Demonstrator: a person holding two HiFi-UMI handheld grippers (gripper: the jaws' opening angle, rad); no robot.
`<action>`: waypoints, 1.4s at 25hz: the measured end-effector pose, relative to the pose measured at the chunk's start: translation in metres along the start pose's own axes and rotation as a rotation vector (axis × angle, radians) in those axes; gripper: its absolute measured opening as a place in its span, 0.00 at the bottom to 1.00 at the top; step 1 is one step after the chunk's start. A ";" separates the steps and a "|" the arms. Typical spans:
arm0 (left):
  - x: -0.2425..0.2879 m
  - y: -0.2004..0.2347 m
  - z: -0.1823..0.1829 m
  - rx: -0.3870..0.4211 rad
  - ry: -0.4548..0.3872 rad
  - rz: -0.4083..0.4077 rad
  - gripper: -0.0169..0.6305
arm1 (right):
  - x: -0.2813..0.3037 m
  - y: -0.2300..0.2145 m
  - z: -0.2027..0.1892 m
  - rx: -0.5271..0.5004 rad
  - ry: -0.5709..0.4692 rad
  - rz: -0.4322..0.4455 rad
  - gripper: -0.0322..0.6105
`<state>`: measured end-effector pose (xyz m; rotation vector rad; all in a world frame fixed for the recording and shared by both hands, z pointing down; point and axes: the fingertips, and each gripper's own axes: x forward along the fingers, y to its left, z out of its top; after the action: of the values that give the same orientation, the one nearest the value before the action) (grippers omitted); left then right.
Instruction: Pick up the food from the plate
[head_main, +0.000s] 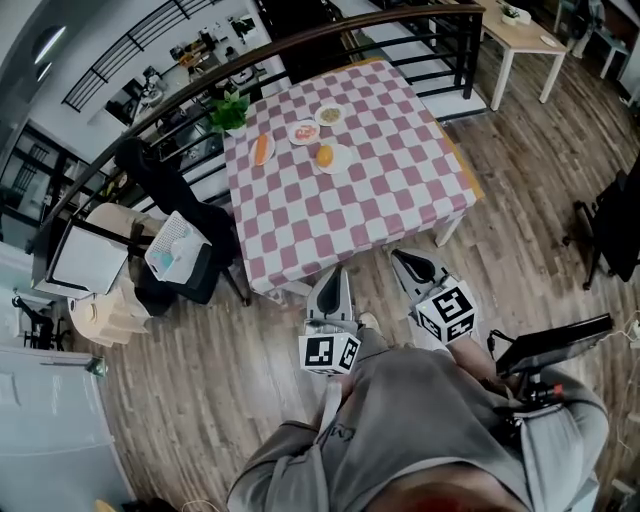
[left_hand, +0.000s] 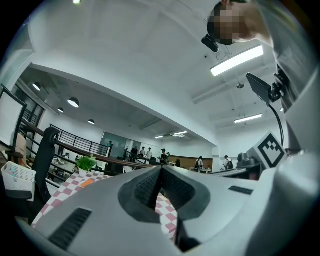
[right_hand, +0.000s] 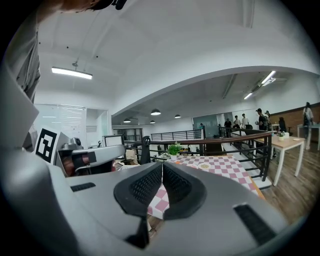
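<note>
A table with a pink-and-white checked cloth (head_main: 350, 200) stands ahead of me. On its far side are several small plates: one with a long orange piece of food (head_main: 261, 149), one with a round orange food (head_main: 325, 156), one with red-and-white food (head_main: 304, 132) and one with pale food (head_main: 329, 114). Both grippers hang short of the table's near edge, close to my body. The left gripper (head_main: 337, 272) (left_hand: 161, 171) is shut with nothing between its pads. The right gripper (head_main: 398, 256) (right_hand: 162, 168) is likewise shut and empty.
A potted green plant (head_main: 230, 112) sits at the table's far left corner. A black chair with a white basket (head_main: 172, 246) stands left of the table. A dark railing (head_main: 300, 45) runs behind it. A white side table (head_main: 520, 35) is far right, a black chair (head_main: 612, 230) at right.
</note>
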<state>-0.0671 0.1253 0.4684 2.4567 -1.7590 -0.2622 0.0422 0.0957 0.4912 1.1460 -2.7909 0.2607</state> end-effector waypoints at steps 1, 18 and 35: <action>0.007 0.010 0.002 0.001 -0.001 -0.005 0.04 | 0.013 -0.001 0.004 -0.006 0.001 -0.001 0.07; 0.094 0.137 -0.004 -0.040 0.024 -0.124 0.04 | 0.139 -0.023 0.019 -0.026 0.075 -0.118 0.07; 0.150 0.174 0.000 -0.024 0.041 -0.017 0.04 | 0.224 -0.072 0.031 -0.007 0.084 -0.007 0.07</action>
<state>-0.1815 -0.0731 0.4896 2.4440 -1.7094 -0.2309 -0.0671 -0.1149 0.5066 1.1159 -2.7129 0.2914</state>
